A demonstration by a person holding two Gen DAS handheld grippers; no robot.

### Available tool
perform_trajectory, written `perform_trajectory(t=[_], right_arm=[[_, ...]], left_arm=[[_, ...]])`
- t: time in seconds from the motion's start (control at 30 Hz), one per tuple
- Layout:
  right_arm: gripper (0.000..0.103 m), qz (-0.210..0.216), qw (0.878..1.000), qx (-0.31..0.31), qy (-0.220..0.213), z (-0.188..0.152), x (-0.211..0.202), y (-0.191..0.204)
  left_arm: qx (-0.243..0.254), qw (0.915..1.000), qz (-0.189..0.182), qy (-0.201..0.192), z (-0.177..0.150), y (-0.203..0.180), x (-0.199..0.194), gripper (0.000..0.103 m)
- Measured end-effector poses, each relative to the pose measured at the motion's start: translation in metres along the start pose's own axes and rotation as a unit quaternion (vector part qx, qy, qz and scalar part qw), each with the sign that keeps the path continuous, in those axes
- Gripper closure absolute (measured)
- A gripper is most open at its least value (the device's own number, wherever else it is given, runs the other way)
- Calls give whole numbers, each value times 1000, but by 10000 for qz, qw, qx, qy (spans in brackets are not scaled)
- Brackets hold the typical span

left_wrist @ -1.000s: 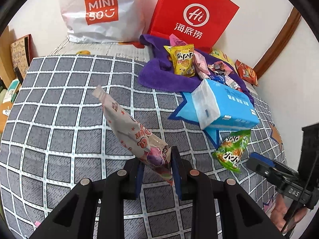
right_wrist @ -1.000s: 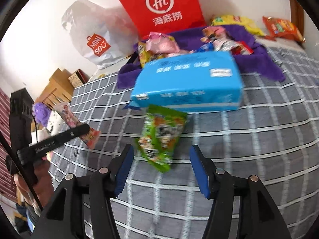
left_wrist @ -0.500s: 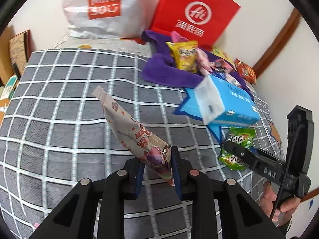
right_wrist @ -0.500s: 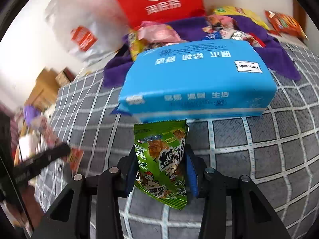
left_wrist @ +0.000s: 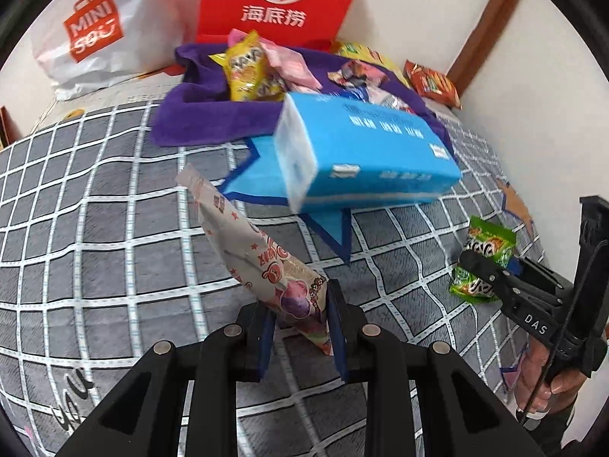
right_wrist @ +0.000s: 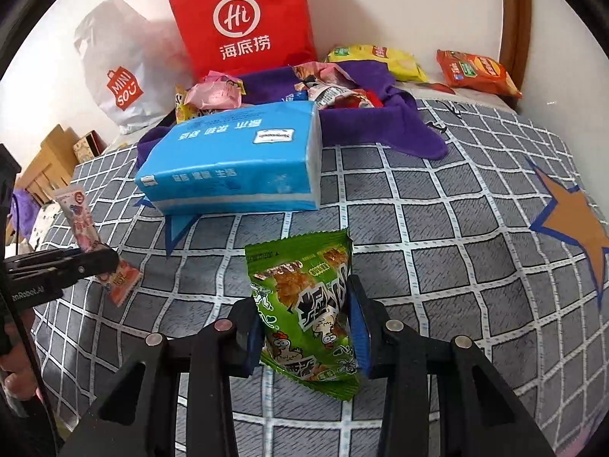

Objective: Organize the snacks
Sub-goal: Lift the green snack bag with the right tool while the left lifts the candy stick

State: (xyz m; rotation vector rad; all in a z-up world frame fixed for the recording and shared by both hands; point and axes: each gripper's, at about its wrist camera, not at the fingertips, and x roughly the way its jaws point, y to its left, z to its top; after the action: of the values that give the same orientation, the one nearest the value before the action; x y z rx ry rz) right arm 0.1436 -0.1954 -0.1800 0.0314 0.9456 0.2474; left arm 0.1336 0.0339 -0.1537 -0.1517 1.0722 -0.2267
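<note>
My left gripper (left_wrist: 300, 323) is shut on a long pink-and-white snack packet (left_wrist: 251, 243) and holds it above the grey checked bedspread (left_wrist: 95, 236); the packet also shows in the right wrist view (right_wrist: 89, 242). My right gripper (right_wrist: 306, 323) is shut on a green snack packet (right_wrist: 308, 304), lifted off the bedspread (right_wrist: 456, 228); it also shows in the left wrist view (left_wrist: 483, 262). Several more snacks lie on a purple cloth (left_wrist: 190, 114) behind a blue tissue pack (left_wrist: 365, 156).
A red Hi bag (left_wrist: 278, 0) and a white Miniso bag (left_wrist: 95, 34) stand against the back wall. An orange packet (right_wrist: 475, 72) and a yellow packet (right_wrist: 377, 59) lie at the far right. Wooden furniture (right_wrist: 42, 167) stands beyond the bed's left edge.
My right gripper closed on the green packet and lifted it off the bedspread. My left gripper kept its hold on the pink packet and swung right, toward the tissue pack.
</note>
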Motion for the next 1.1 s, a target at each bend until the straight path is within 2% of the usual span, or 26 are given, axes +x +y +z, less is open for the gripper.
perform_trajectory(t=[0.07,0.23,0.47,0.57,0.63,0.77,0.83,1.1], right_arm=[[65,84,9999,24,-125,-3,2,-5],[65,208,9992,-11,-341,-3,12,-4],[64,514,9978,296,-296,1,20,-14],[63,493,9979,314,-290,1,22,-12],[63,490,9979,325,-288,2,22,-11],[63,280,9992,117,-258,2,23,-5],[62,169,9996,18,-243,2,24,-1],[62,186,9996,-28,-229,2,25,-2]], left_arm=[[41,9999,104,-31,-1,-2,3,79],[9,9996,98,-263,-5,-1,4,76],[-187,9985,-130,-503,-9,9,10,71],[-158,9974,-135,-684,-14,8,11,70],[19,9965,47,-832,-18,0,11,69],[175,9959,326,-822,-19,-9,13,66],[178,9959,325,-823,-18,-9,12,66],[146,9960,281,-831,-19,-10,13,68]])
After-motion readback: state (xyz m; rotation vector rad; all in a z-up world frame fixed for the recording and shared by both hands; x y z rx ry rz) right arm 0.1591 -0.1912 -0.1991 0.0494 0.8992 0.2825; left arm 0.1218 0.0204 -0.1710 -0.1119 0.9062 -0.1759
